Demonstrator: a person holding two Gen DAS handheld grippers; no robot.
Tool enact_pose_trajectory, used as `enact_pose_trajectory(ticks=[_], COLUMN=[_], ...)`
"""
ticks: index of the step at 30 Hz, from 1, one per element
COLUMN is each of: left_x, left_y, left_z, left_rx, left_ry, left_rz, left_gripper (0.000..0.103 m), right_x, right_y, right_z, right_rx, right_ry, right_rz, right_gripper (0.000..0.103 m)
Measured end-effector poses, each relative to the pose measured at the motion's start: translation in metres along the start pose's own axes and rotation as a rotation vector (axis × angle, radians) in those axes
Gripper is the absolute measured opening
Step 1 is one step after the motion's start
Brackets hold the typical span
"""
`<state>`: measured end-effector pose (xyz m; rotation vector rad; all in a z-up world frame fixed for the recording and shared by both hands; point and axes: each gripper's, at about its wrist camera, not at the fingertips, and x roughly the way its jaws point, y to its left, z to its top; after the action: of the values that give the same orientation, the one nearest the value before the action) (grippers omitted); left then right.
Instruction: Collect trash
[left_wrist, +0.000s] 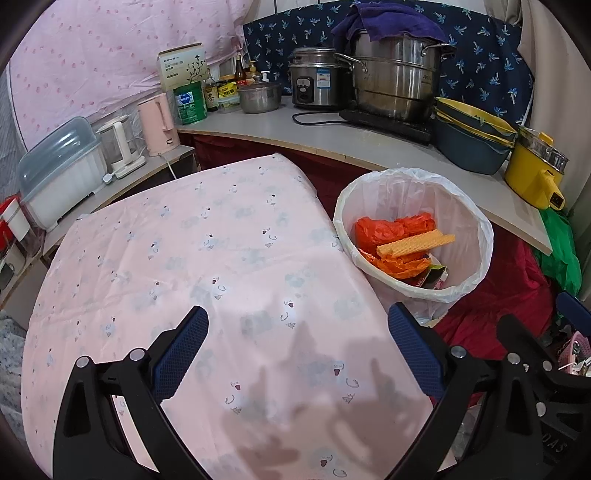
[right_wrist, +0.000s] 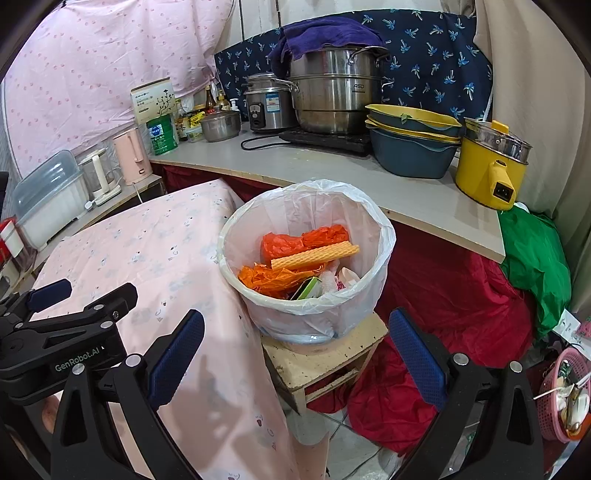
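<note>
Across the left wrist view, the left gripper (left_wrist: 297, 343) hangs with its fingers (left_wrist: 181, 354) spread wide and holding nothing, over a worktop (left_wrist: 192, 266) draped in pink patterned cloth on which no loose trash shows. At two o'clock from the fingers stands the white-lined trash bin (left_wrist: 476, 221), touching the cloth's right edge and already holding crumpled orange plastic (left_wrist: 384, 227), a wafer (left_wrist: 415, 243) and a few wrappers. Beyond it, at twelve o'clock, a grey counter (left_wrist: 314, 129) carries a steel steamer pot (left_wrist: 395, 81), a rice cooker (left_wrist: 314, 79), stacked basins (left_wrist: 472, 136) and a yellow electric pot (left_wrist: 532, 173). Seen from the right wrist, the right gripper (right_wrist: 295, 343) likewise has its fingers (right_wrist: 417, 354) well apart and empty, aimed at the bin, which sits on a small wooden stool (right_wrist: 325, 362). The left gripper's body lies at nine o'clock over the cloth. Collection looks nearly complete; a good next move would be to scan the cloth and floor for leftovers, or gather the liner's rim. The stool is narrow and the bin looks light, so a sideways nudge could tip it; red cloth (right_wrist: 443, 295) and a pink basket (right_wrist: 565, 391) crowd the right.
</note>
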<state>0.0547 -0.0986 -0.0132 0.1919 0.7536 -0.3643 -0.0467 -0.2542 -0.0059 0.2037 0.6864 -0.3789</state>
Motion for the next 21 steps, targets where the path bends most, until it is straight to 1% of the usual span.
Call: enact_pose_trajectory(ticks=[21], left_x=[-0.0020], left_y=[-0.0022], left_z=[-0.0021], left_rx=[-0.003], left_ry=[0.002], left_rz=[0.018], left_gripper=[0.093], right_x=[-0.0018], right_y=[0.0005], right_z=[-0.0029], right_rx=[-0.002], right_ry=[0.001], right_rz=[0.003], right_gripper=[0.097])
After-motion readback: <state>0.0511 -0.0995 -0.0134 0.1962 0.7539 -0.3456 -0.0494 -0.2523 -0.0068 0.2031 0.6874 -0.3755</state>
